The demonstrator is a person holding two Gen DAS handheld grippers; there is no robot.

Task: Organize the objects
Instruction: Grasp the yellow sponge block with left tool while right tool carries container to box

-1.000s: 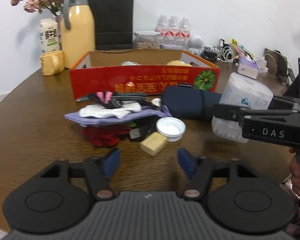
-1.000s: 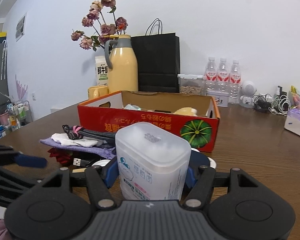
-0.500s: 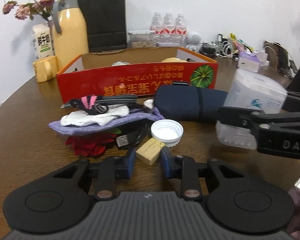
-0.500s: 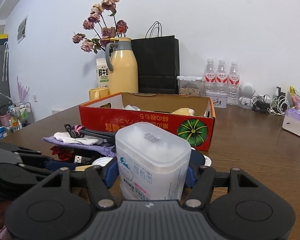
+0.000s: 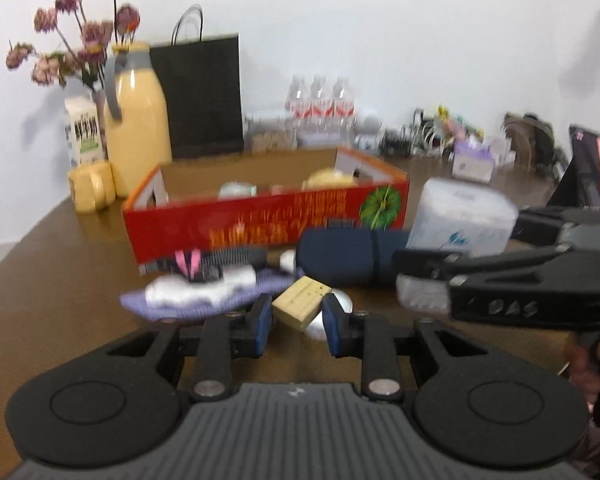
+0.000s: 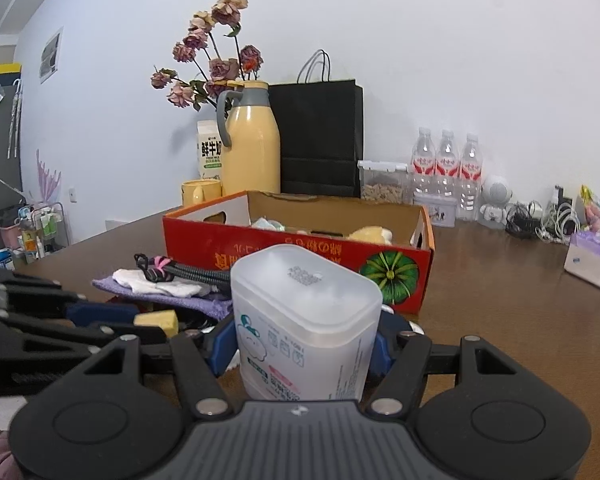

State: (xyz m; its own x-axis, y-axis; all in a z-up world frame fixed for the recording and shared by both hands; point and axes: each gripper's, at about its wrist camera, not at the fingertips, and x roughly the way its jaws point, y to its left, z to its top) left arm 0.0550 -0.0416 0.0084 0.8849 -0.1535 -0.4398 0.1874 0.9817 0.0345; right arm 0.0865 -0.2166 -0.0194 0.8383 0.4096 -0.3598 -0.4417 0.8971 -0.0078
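A yellow block (image 5: 301, 303) is gripped by the left tongs (image 5: 296, 322); a white container (image 6: 306, 322) is gripped by the right tongs (image 6: 305, 350).

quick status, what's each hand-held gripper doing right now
Left hand-held gripper: closed on the small yellow block.
Right hand-held gripper: closed on the white plastic container.

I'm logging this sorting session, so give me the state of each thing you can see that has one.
left gripper: shut on the yellow block
yellow block: held, lifted off the table
right gripper: shut on the white plastic container
white plastic container: held upright, lid on
red cardboard box: open-topped, items inside
yellow thermos: upright, closed
water bottles: upright
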